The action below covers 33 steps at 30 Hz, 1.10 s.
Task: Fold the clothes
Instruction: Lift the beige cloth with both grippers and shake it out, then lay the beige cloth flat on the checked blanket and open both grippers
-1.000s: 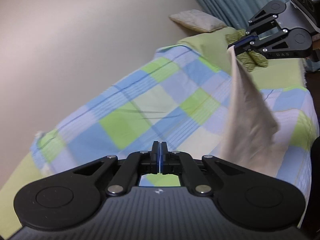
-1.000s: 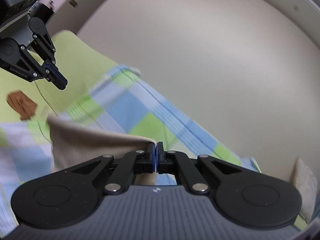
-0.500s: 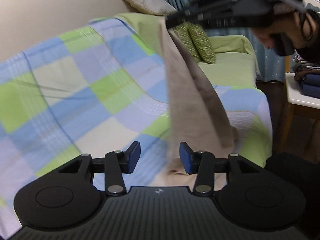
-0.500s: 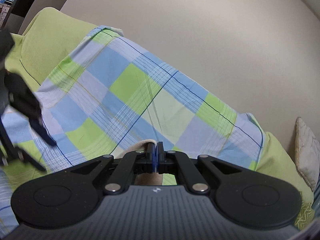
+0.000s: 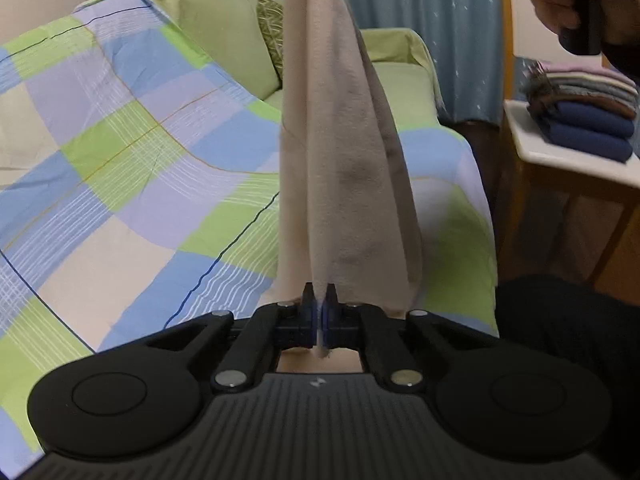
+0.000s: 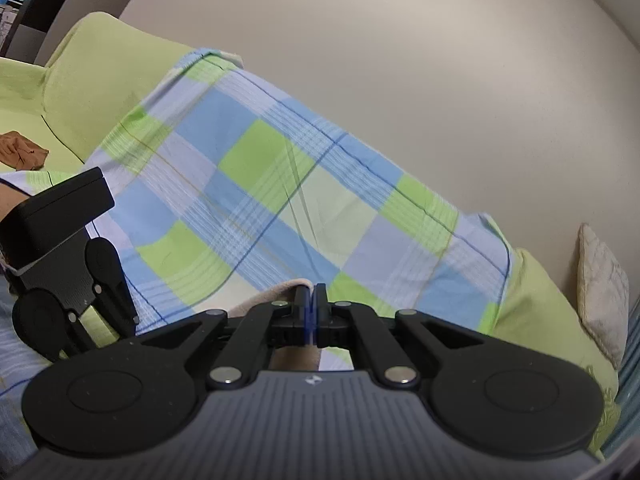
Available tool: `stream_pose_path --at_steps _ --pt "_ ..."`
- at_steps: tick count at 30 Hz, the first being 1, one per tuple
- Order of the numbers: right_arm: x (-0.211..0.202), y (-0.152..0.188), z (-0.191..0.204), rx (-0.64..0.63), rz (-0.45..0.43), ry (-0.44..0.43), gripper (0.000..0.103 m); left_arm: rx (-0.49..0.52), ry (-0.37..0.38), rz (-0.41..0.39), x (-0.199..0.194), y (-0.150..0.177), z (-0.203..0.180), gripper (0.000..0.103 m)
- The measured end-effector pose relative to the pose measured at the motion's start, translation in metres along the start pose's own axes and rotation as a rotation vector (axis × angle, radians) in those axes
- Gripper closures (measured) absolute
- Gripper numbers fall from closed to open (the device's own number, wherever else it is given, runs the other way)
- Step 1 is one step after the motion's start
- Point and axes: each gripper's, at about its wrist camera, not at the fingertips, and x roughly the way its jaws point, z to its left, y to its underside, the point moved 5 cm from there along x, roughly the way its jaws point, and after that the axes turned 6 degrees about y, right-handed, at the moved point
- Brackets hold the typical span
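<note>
Beige cloth (image 5: pixel 340 152) hangs stretched between my two grippers above the checked blanket (image 5: pixel 132 168) on the green sofa (image 6: pixel 100 80). My left gripper (image 5: pixel 320 300) has its jaws clamped on the lower edge; my right gripper (image 6: pixel 310 300) has its jaws pinched shut on another edge. Only the left wrist view shows the cloth's full length, the stack of folded clothes (image 5: pixel 584 112) on a white side table (image 5: pixel 568 160), and the curtain (image 5: pixel 424 12). Only the right wrist view shows a brown garment (image 6: pixel 20 154) lying on the sofa seat.
</note>
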Motion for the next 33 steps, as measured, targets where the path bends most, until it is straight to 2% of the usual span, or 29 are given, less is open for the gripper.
stream_pose_path --at_steps 3,7,10,13,15,17,20,24,27,29,33 --pt "0.01 0.003 -0.002 -0.001 0.015 -0.008 0.103 0.002 -0.111 -0.006 -0.027 -0.006 0.03 0.102" --pt "0.044 -0.009 -0.011 0.006 -0.015 -0.018 0.103 0.014 -0.308 -0.021 -0.079 -0.031 0.08 0.102" --pt "0.078 -0.036 -0.024 -0.021 -0.086 0.05 0.103 0.049 -0.435 -0.048 -0.117 -0.06 0.103 0.102" --pt "0.088 -0.06 -0.039 0.024 -0.144 0.086 0.103 0.095 -0.507 -0.066 -0.148 -0.074 0.099 0.102" --pt "0.074 -0.066 -0.04 0.043 -0.17 0.084 0.103 0.125 -0.539 -0.076 -0.168 -0.076 0.086 0.102" --pt "0.059 -0.063 -0.034 0.034 -0.179 0.072 0.103 0.128 -0.532 -0.069 -0.174 -0.065 0.067 0.102" --pt "0.026 -0.037 -0.007 0.011 -0.146 0.007 0.103 0.114 -0.466 -0.013 -0.163 -0.029 0.029 0.102" --pt "-0.011 0.033 0.053 -0.006 0.004 -0.106 0.103 0.05 -0.292 0.108 -0.123 0.045 -0.033 0.102" --pt "-0.02 0.082 0.088 0.059 0.148 -0.209 0.103 -0.027 -0.184 0.174 -0.092 0.093 -0.067 0.102" --pt "-0.028 0.108 0.111 0.054 0.226 -0.252 0.103 -0.066 -0.142 0.202 -0.081 0.116 -0.082 0.102" --pt "-0.041 0.13 0.133 0.068 0.307 -0.311 0.103 -0.122 -0.085 0.223 -0.074 0.142 -0.103 0.103"
